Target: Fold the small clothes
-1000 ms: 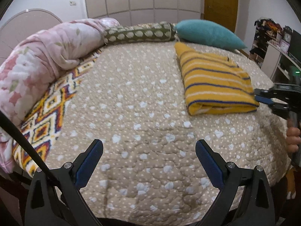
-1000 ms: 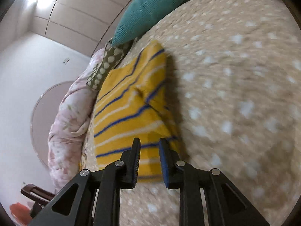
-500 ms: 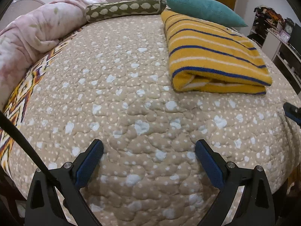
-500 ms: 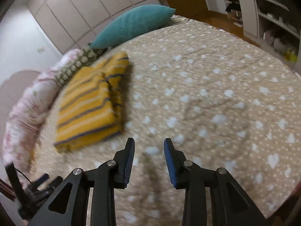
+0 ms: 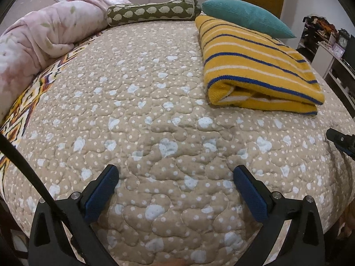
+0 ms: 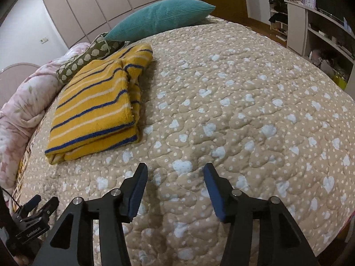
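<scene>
1. Folded garment (image 5: 259, 66): yellow, with blue and white stripes, it lies in a flat stack on the bed. It sits at 1 o'clock in the left wrist view and at 10 o'clock in the right wrist view. Neither gripper touches it.
2. Bed quilt (image 5: 155, 115): beige, dotted and stitched, it carries the garment. A pink blanket (image 5: 44, 37) lies along the 10 o'clock edge. A green bolster (image 5: 153, 11) and a teal pillow (image 5: 246, 17) lie at 12 o'clock.
3. Risk, judged: the fold appears complete. A gripper brought back low across the quilt could catch the open layered edge at the near end and drag the stack apart.
4. Risk, judged: the upper layers look loose and thick. A push from the side could shift them out of line.
5. Left gripper (image 5: 177, 190): it points steeply down at bare quilt, at 6 o'clock from the garment. The fingers stand wide apart with nothing between them.
6. Right gripper (image 6: 175, 188): it points steeply down at bare quilt, at 4 o'clock from the garment. Its jaws are opening and nothing lies between them.
</scene>
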### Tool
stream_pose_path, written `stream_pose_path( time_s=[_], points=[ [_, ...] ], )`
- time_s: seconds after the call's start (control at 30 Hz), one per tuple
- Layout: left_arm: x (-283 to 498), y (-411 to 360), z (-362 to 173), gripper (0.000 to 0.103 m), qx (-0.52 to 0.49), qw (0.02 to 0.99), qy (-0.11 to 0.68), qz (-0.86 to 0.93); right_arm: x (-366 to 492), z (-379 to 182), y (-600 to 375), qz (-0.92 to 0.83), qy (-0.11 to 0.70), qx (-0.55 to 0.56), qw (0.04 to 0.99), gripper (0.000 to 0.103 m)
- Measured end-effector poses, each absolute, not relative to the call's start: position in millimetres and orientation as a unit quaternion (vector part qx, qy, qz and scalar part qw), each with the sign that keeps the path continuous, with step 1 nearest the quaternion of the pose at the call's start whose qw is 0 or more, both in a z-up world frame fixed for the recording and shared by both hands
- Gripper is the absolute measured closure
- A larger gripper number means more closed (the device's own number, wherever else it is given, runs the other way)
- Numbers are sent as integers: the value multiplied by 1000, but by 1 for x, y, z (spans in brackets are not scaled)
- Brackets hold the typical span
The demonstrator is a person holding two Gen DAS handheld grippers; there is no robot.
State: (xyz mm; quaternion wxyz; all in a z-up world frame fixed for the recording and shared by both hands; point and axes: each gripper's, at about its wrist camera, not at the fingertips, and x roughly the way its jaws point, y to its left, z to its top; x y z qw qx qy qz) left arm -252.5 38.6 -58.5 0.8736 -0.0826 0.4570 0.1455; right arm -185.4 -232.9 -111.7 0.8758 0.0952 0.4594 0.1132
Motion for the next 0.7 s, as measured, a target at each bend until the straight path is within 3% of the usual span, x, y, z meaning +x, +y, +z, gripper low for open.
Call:
stream_pose_path(
  time_s=[0.27,0.7],
  points=[
    [-240,45,-48,0,-101,845,502,153,-182,-110,-219,102,476,60,872,37],
    [-270,31,-8,0,-89,866,450,198,-199,-84,-201,95,435,55,894,37]
  ],
)
